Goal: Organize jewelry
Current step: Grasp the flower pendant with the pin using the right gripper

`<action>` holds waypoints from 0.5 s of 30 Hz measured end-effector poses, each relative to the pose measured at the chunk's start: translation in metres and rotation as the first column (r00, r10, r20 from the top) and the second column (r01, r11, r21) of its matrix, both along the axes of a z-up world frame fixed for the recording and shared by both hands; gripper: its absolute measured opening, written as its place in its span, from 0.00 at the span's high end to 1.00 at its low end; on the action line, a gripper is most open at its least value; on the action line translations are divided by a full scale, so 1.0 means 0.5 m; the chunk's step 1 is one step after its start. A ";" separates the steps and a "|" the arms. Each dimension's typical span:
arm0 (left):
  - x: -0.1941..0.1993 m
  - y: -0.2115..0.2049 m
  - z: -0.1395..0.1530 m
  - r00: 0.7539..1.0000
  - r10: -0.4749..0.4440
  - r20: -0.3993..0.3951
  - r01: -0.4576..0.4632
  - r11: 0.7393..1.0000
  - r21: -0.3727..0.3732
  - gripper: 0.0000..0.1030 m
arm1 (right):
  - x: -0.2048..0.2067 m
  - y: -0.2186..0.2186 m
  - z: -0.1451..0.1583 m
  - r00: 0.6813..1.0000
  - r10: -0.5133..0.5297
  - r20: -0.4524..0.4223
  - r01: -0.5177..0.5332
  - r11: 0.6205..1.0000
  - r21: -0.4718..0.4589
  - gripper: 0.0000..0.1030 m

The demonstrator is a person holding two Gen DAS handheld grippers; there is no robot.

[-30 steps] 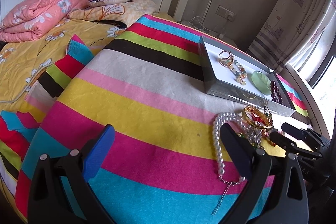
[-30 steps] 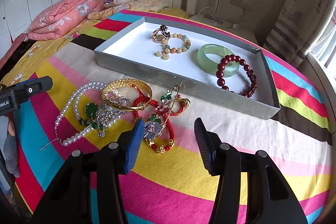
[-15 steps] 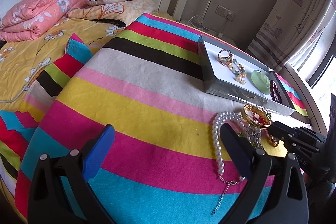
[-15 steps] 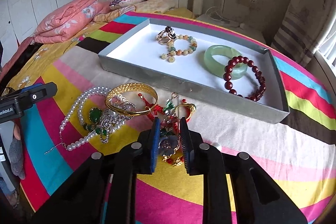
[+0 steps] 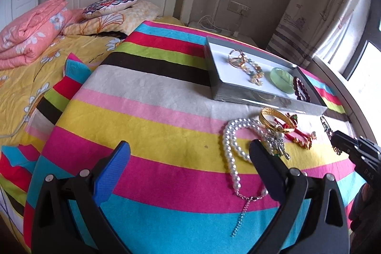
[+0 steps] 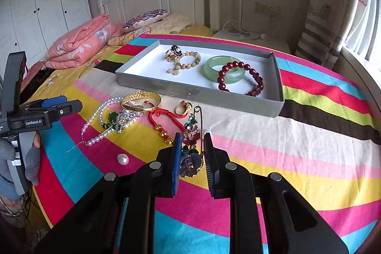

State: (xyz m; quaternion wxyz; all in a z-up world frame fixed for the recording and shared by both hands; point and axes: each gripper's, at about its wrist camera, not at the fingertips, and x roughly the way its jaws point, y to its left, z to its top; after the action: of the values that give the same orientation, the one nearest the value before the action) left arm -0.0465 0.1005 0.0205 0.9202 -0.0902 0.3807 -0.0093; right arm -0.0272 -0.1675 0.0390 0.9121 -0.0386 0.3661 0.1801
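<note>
both grippers were black plastic frames with round silver screw heads, and their fingers (image 6: 176, 158) carried ribbed blue pads. the left gripper (image 6: 45, 108) bore white "genrobot.ai" lettering on its side. the hand (image 6: 14, 158) behind it wore a grey glove.

1 tray (image 6: 238, 102), 3 bracelets (image 6: 240, 79) and 1 ring (image 6: 173, 52) in it, 1 pearl necklace (image 6: 100, 116), 1 gold bangle (image 6: 140, 101).

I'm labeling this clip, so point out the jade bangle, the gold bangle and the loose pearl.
jade bangle (image 6: 215, 65), right wrist view, on its left rim inside the tray.
gold bangle (image 6: 140, 97), right wrist view, on its patterned upper band.
loose pearl (image 6: 122, 159), right wrist view, at its center.
</note>
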 end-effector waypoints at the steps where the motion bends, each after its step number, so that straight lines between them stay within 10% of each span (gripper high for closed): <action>1: 0.000 -0.016 0.001 1.000 -0.028 -0.005 0.028 0.999 0.015 0.04 | -0.002 -0.010 -0.002 1.000 -0.004 -0.003 0.004 1.000 0.010 0.81; 10: 0.040 -0.168 0.030 0.979 -0.202 -0.018 0.203 0.967 0.154 0.11 | -0.014 -0.061 -0.022 1.000 -0.020 -0.023 0.022 0.998 0.067 0.81; 15: 0.086 -0.259 0.027 0.941 -0.328 -0.086 0.337 0.879 0.338 0.23 | -0.017 -0.065 -0.019 1.000 -0.008 -0.015 0.009 0.996 0.092 0.81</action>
State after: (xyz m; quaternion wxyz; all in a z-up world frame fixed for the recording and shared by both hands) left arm -0.0037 -0.0289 0.0339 0.9011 0.1404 0.3982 -0.0983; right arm -0.0356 -0.2000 0.0293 0.9110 0.0062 0.3642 0.1933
